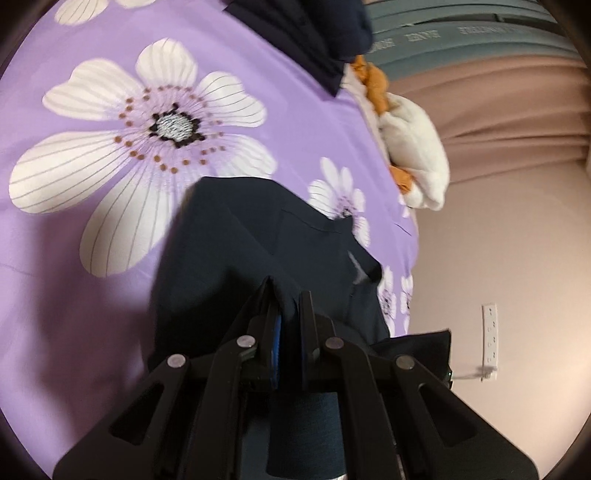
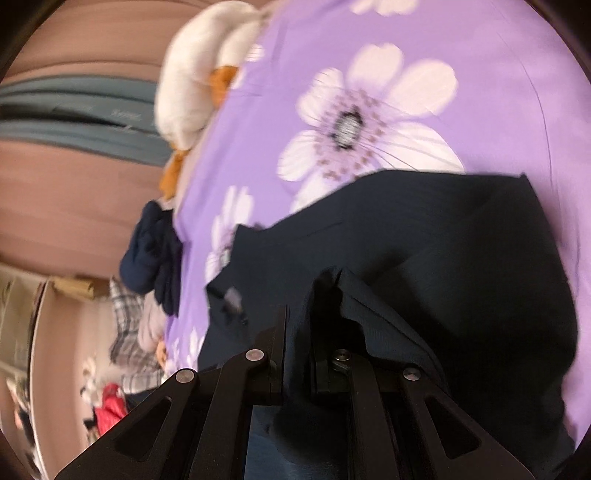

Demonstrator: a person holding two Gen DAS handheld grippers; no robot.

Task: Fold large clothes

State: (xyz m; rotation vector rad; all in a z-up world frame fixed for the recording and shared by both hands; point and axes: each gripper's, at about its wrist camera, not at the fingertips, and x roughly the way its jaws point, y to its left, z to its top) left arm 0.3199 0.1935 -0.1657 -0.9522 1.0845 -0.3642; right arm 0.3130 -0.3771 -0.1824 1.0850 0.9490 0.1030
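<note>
A dark navy garment (image 1: 258,251) hangs and drapes over a purple bedsheet with large white flowers (image 1: 110,147). My left gripper (image 1: 288,295) is shut on a fold of the garment's edge, with the cloth bunched between its two black fingers. In the right wrist view the same dark garment (image 2: 443,258) spreads across the sheet (image 2: 480,55). My right gripper (image 2: 299,314) is shut on another part of its edge, and cloth drapes over the right finger. Both views are tilted and blurred.
A white and orange plush toy (image 1: 413,147) lies at the bed's edge, also in the right wrist view (image 2: 192,85). Another dark navy garment (image 1: 306,33) lies farther on the bed (image 2: 155,254). Plaid cloth (image 2: 129,332) and clutter sit beyond. A wall socket (image 1: 489,339) shows.
</note>
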